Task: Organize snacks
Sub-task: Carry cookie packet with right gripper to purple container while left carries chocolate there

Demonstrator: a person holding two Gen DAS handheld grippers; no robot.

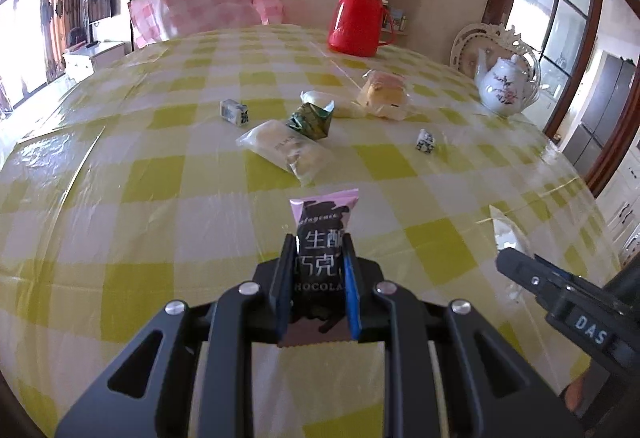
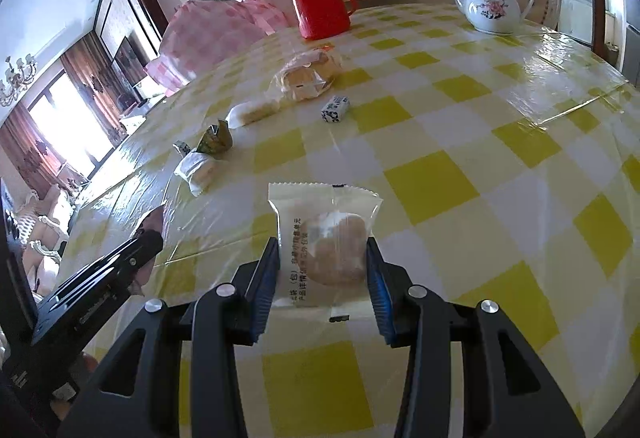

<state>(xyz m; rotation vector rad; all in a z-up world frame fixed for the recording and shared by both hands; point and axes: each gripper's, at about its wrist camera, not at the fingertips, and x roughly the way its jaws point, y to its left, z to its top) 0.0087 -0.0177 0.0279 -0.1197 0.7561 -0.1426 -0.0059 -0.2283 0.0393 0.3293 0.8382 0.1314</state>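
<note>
Snacks were spread over the round table with the yellow-and-white checked plastic cloth point(image 1: 172, 174). Left gripper point(image 1: 317, 244) had its jaws pinched nearly together on a pink-and-black chocolate packet point(image 1: 322, 238), which stood upright between the blue pads, lifted off the cloth. Right gripper point(image 2: 323, 250) sat about a third open, clamped on both sides of a clear-and-white wrapped round pastry point(image 2: 326, 238), also held just above the table.

Rest of the pile was further back: a clear-wrapped pale cake point(image 1: 286, 150), a crumpled dark green foil packet point(image 1: 310, 120) touching it, two little blue-and-white candy boxes point(image 1: 234, 112) well apart from each other, and a bagged yellow sponge cake point(image 1: 384, 94). Behind those stood a red plastic thermos jug point(image 1: 356, 18), and off to the right a white floral porcelain teapot point(image 1: 506, 86).
</note>
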